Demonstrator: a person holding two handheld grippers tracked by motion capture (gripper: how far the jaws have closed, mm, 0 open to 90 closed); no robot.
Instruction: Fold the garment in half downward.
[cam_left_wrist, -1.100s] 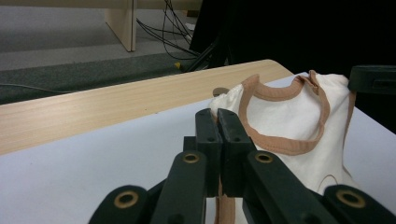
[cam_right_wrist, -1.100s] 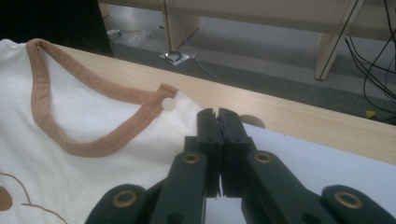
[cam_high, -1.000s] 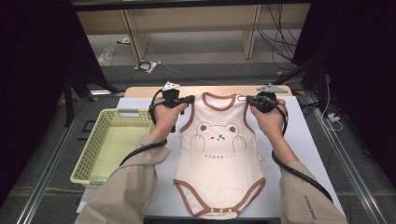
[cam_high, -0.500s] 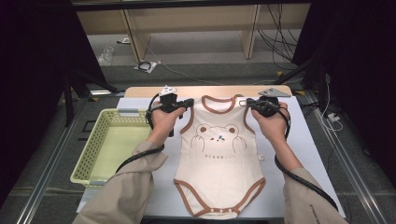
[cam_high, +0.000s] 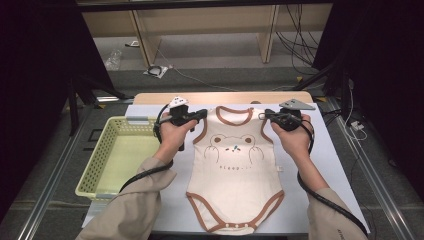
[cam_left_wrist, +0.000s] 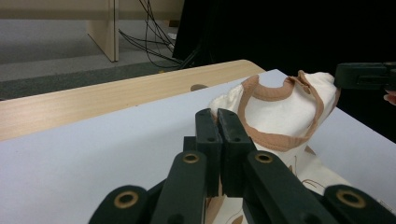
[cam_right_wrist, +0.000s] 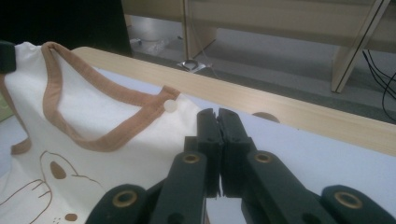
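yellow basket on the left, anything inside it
The yellow basket looks empty: its pale floor shows bare in the high view. The person's left forearm crosses its near right corner and covers that bit.

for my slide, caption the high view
Two handheld grippers pinch a cream bodysuit by its shoulders.

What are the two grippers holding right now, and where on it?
The bodysuit, one shoulder each: the left gripper pinches the shoulder on its side, the right gripper the other. Both are shut on the cloth.
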